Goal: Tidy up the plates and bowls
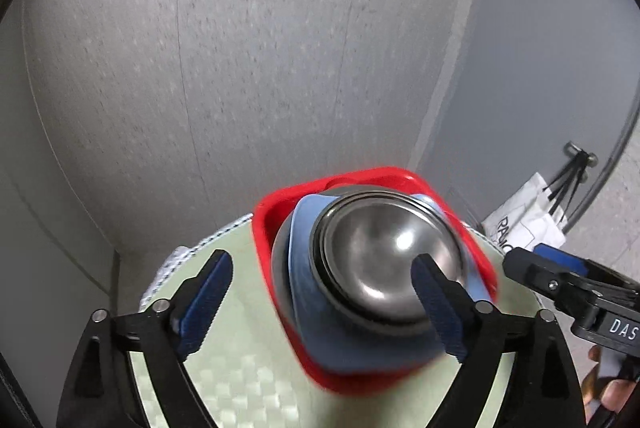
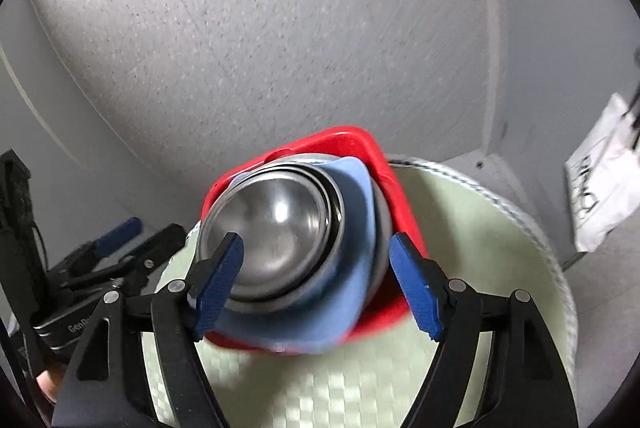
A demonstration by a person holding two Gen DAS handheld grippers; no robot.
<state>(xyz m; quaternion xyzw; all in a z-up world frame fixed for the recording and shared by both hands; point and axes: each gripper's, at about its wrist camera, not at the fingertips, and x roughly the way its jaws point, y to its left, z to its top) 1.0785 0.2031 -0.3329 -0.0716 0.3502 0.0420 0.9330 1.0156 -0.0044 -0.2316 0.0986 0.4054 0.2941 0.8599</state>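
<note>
Grey speckled floor fills the upper part of both views; a round green mat lies below. At centre frame a red tray holds a blue plate with nested steel bowls on top. So stacking looks mostly done; what remains I cannot tell. The left gripper and the right gripper both stand wide open, gripping nothing, near the stack. A white bag sits at right.
</note>
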